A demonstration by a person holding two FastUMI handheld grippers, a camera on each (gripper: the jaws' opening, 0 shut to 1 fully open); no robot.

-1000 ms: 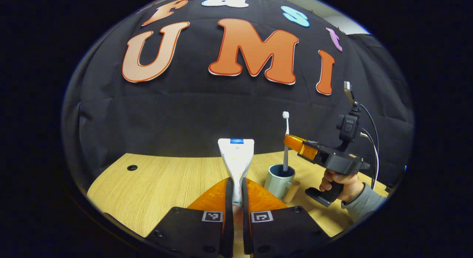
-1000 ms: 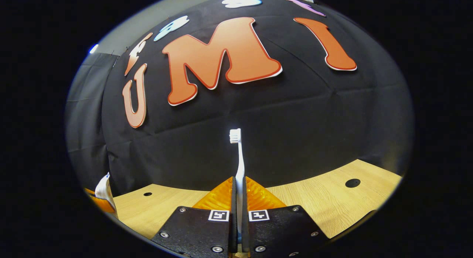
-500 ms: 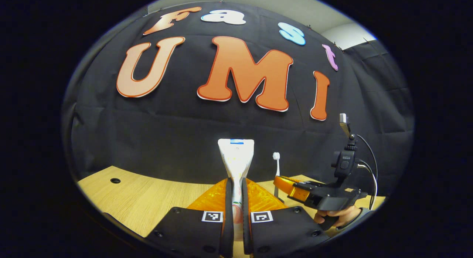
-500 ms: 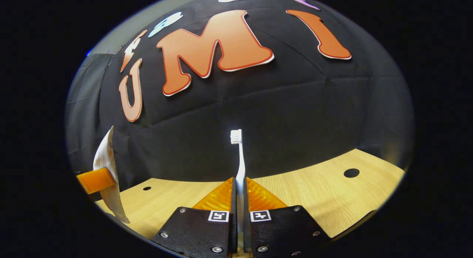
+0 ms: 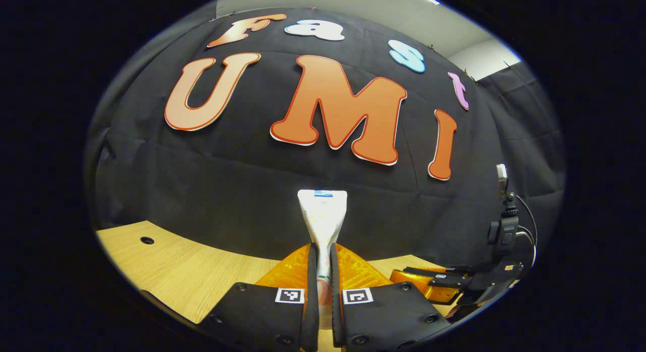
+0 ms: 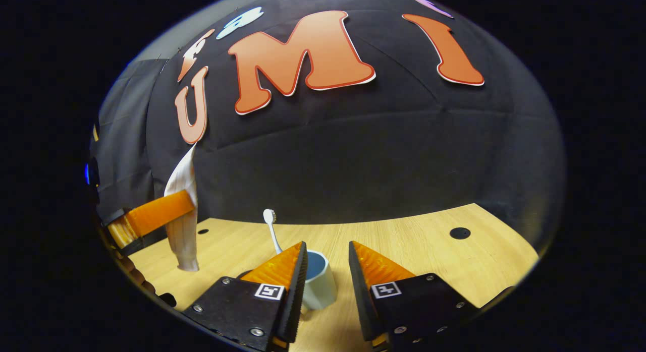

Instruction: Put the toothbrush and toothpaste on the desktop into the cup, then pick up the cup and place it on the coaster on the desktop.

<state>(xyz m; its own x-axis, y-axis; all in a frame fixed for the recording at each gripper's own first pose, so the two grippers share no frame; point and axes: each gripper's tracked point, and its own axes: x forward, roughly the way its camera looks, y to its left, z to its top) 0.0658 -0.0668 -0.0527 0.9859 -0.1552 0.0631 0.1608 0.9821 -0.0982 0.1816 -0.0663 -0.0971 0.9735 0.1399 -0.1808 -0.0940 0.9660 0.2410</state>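
In the right gripper view my right gripper point(image 6: 327, 246) is open, its jaws apart just behind a pale blue cup point(image 6: 319, 286) on the wooden desktop point(image 6: 424, 261). A white toothbrush point(image 6: 273, 234) stands in the cup, head up and leaning left, with nothing holding it. To the left, the left gripper point(image 6: 187, 204) holds the white toothpaste tube point(image 6: 182, 236) upright above the desktop. In the left gripper view my left gripper point(image 5: 323, 248) is shut on the toothpaste tube point(image 5: 322, 216), whose flat end points up. The right gripper point(image 5: 429, 284) shows low on the right.
The desktop has round cable holes, one at the far right point(image 6: 460, 233) and one at the far left point(image 5: 147, 239). The black cloth wall rises behind the desktop. A cabled device point(image 5: 502, 231) sits on top of the right gripper.
My right gripper opened and let go of the toothbrush, which now stands in the cup. The left gripper, still holding the toothpaste, rose and came closer to the cup.
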